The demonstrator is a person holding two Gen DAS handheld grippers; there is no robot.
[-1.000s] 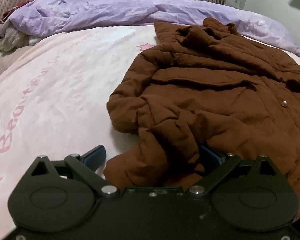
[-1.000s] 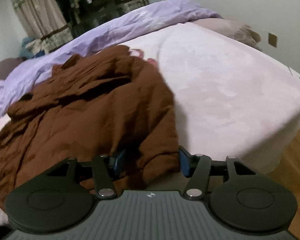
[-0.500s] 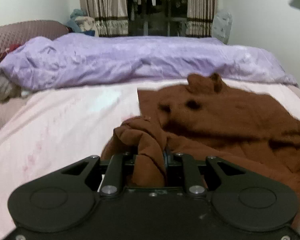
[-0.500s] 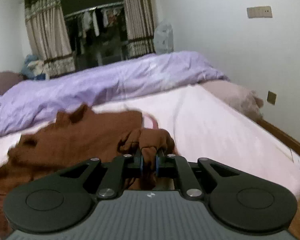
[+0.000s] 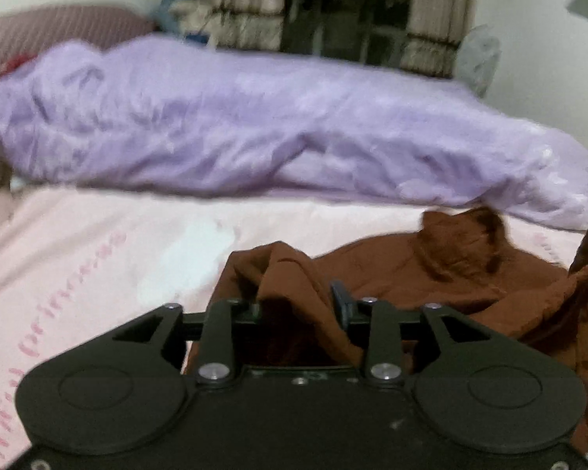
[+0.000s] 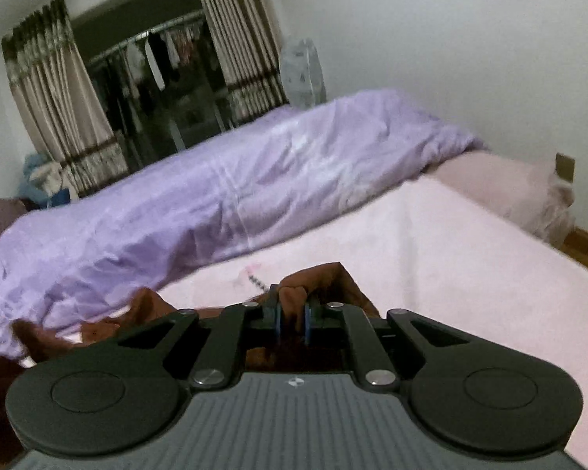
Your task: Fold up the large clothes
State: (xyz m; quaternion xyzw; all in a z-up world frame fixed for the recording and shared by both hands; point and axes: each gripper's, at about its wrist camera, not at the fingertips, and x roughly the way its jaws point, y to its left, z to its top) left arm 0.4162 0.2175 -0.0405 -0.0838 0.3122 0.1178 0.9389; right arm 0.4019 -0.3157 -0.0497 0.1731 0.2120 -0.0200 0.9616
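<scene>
You are partway through the first fold: each hand-held gripper has a corner of the brown coat's [image 5: 431, 278] near edge, and that edge is up off the pink bed sheet [image 5: 98, 258] while the far part, collar end included, lies flat on the bed just short of the bunched purple duvet [image 5: 254, 137]. Your left hand-held gripper [image 5: 296, 303] has a thick bunch of brown fabric between its fingers; its jaws have just been opening a little, so the gap is moderate and the cloth fills it, the right finger [image 5: 339, 297] pressed against the fold. The picture is blurred, so how firm that hold is I can only judge as looser than the other side. Your right hand-held gripper [image 6: 292, 319] is pressed nearly together, pinching a thin tuck of the coat between its blue pads [image 6: 278, 319]; its jaws have just been opening by a hair, with the cloth between them. The next move, as I judge it, calls for carrying both corners forward together, level with each other, towards the collar, then lowering them so the hem lands squarely on the upper half. Watch the left side: padded fabric is bulky and may slip out if that grip slackens further.
</scene>
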